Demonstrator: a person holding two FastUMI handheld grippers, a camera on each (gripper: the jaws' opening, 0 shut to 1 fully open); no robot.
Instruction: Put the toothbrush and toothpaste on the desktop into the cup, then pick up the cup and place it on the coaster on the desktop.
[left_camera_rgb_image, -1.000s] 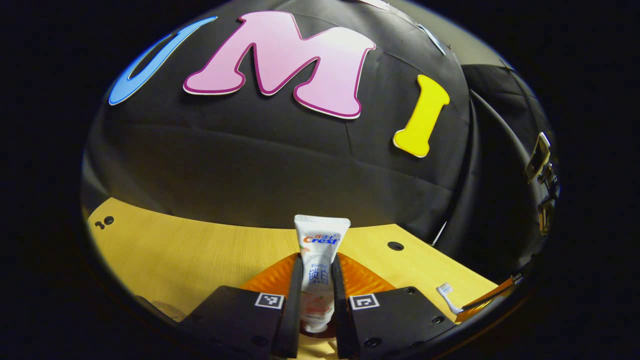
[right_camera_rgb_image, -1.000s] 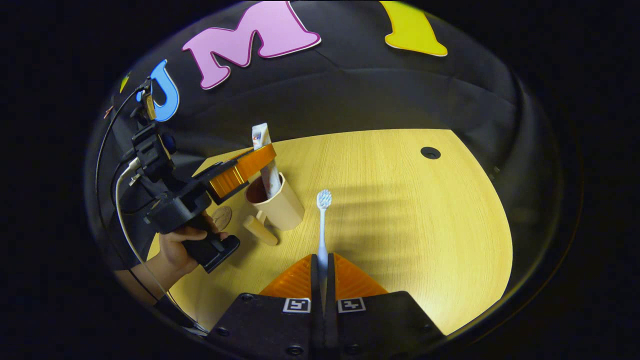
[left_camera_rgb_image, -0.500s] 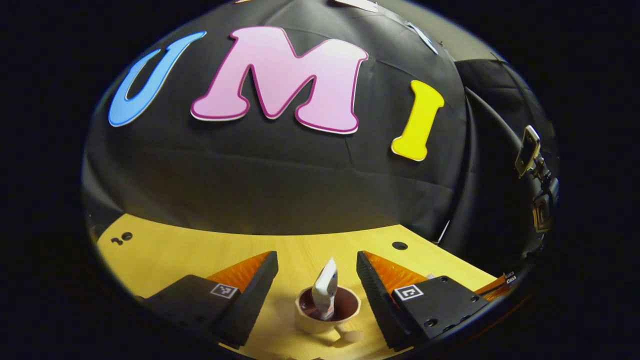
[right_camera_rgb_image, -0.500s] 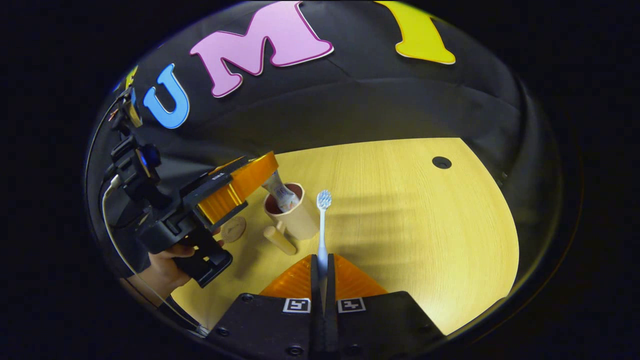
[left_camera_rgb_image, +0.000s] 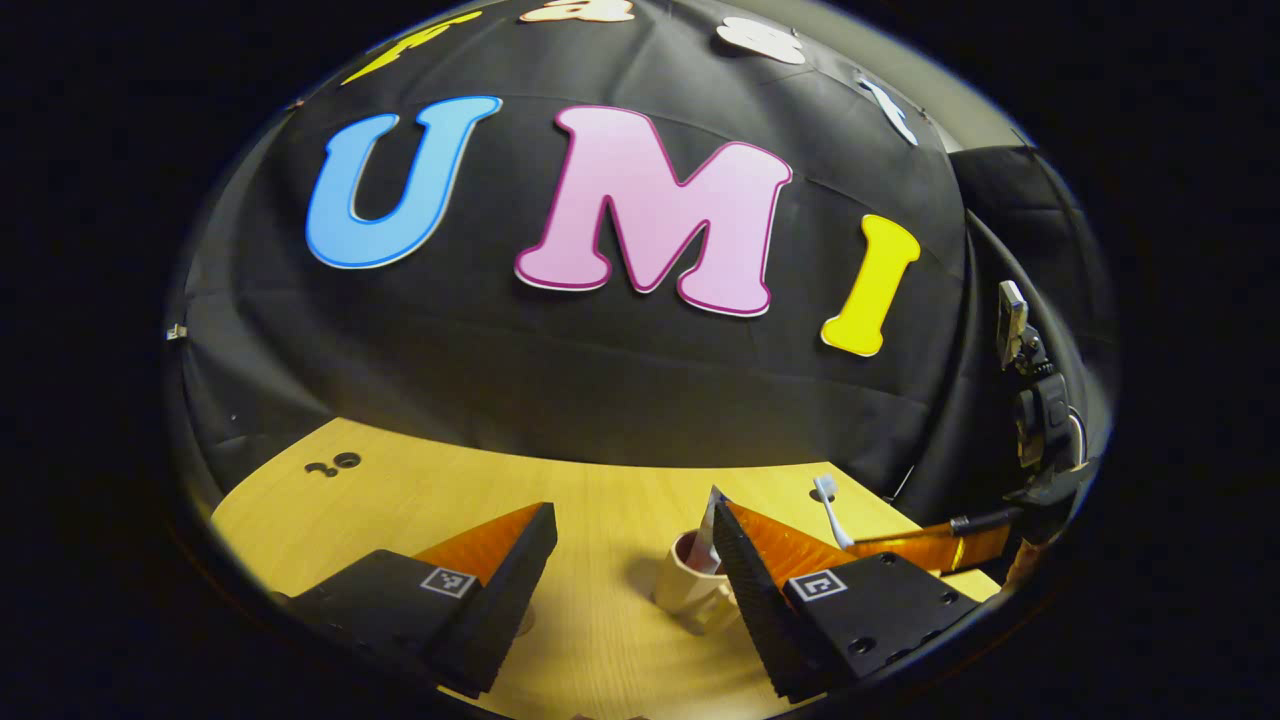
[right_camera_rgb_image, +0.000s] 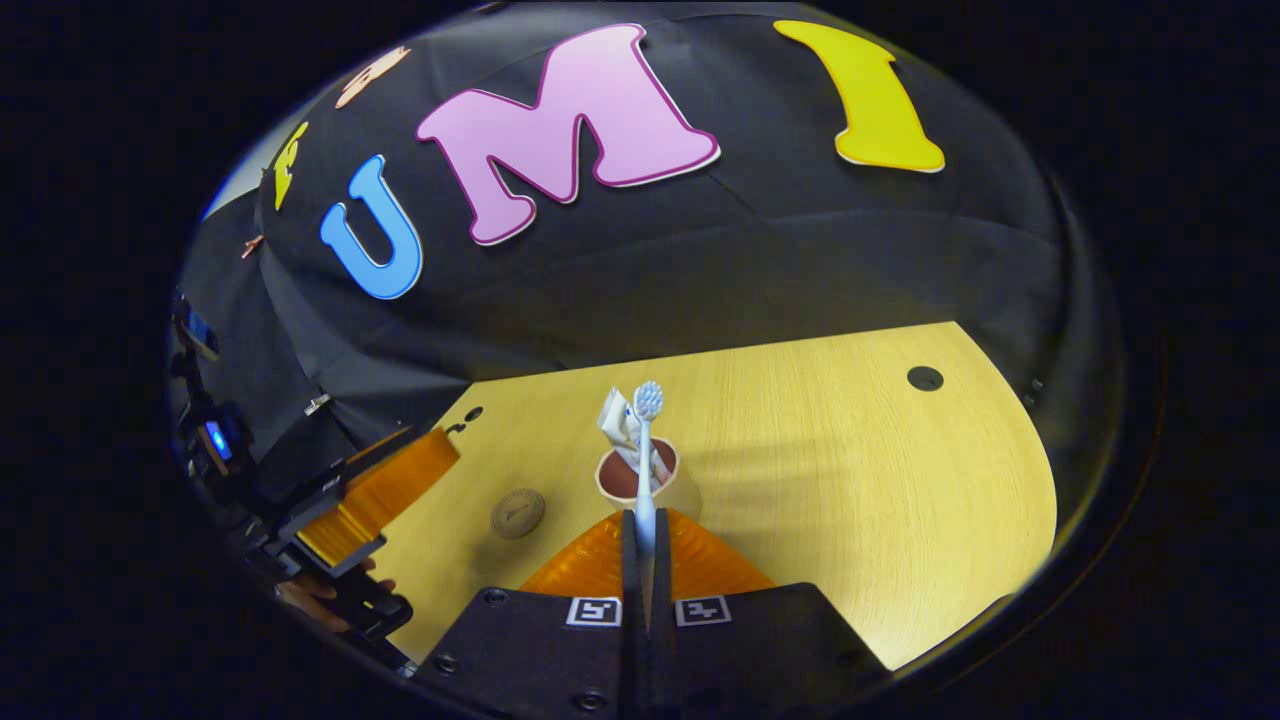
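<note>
Fingers (right_camera_rgb_image: 630, 545) of right gripper (right_camera_rgb_image: 645, 560) pressed together on handle of toothbrush (right_camera_rgb_image: 645, 450), gripping it; brush long axis running straight away from the camera along the fingers, bristle head at the far end, up in the picture. Brush head over the mouth of the cup (right_camera_rgb_image: 680, 490) in right gripper view, just beside the top of the toothpaste (right_camera_rgb_image: 620, 425). Toothpaste tube standing in cup, leaning left, crimped end up, cap end down inside. Cup upright on wooden desktop (right_camera_rgb_image: 850, 480), one cup, beige outside, dark reddish inside. Round coaster (right_camera_rgb_image: 517, 513) lying flat on desktop left of cup, apart from it, nothing on it. Left gripper (left_camera_rgb_image: 632, 570) spread wide, holding nothing; fingers (left_camera_rgb_image: 520, 570) apart in left gripper view, cup (left_camera_rgb_image: 685, 590) between them, close against the right-hand finger, toothpaste tip (left_camera_rgb_image: 708, 530) poking above it. Same view: toothbrush (left_camera_rgb_image: 830, 510) at far right, head pointing up-left, handle clamped in right gripper (left_camera_rgb_image: 930, 545). Left gripper (right_camera_rgb_image: 345, 505) also at left edge of right gripper view, well apart from cup, a hand (right_camera_rgb_image: 320, 590) partly seen below it. Count: one toothbrush, one toothpaste, one cup, one coaster, two grippers. Two round holes in desktop: one (right_camera_rgb_image: 925, 378) far right, one small (right_camera_rgb_image: 470, 412) near the cloth wall.
</note>
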